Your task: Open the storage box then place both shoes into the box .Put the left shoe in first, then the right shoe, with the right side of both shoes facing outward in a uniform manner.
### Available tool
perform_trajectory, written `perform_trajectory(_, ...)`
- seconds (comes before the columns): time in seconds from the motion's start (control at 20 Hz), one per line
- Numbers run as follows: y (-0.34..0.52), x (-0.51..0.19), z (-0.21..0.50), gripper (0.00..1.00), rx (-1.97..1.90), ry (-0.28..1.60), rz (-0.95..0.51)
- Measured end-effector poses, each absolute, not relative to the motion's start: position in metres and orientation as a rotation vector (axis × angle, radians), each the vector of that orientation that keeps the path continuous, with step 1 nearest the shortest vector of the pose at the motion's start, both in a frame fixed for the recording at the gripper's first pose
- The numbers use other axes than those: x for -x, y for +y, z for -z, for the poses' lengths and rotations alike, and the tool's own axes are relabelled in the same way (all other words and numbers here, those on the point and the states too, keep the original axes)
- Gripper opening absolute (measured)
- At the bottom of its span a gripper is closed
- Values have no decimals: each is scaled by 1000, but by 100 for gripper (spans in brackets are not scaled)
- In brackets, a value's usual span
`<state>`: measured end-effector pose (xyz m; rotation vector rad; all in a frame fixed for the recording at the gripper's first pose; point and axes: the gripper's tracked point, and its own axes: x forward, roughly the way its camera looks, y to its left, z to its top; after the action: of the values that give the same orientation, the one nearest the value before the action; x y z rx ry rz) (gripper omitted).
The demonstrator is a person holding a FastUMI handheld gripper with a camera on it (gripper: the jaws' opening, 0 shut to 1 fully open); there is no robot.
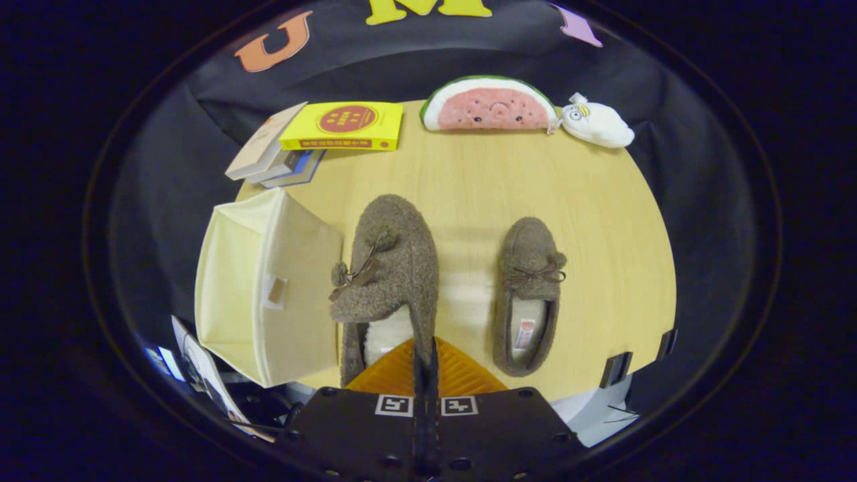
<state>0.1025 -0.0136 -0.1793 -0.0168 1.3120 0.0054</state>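
Fuzzy brown left shoe [395,268] clenched by its right side wall in gripper [426,365], lifted beside cream storage box [268,288] (open, at 9 o'clock); right shoe [529,294] on table [602,221] at 2 o'clock.

One fisheye camera rides on the gripper [426,358], looking forward and steeply down, close above the worktop [469,181].

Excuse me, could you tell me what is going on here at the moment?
A person's handheld gripper is shut on the collar of the left shoe, a fuzzy brown slipper held beside the open cream storage box. The right shoe lies apart on the wooden table, untouched. Neither shoe is in the box yet. Books and two plush toys sit at the far edge.
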Motion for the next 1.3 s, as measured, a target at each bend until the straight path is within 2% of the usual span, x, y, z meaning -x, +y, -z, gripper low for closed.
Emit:
perform_trajectory(0.25, 32, -100, 119, 0, 35, 1230, -53)
perform_trajectory(0.65, 114, -66, 93, 1, 100, 1233, -163)
perform_trajectory(1.05, 182, -58, 127, 0, 126, 1256, -207)
perform_trajectory(1.3, 200, -90, 165, 0, 33, 1272, -134)
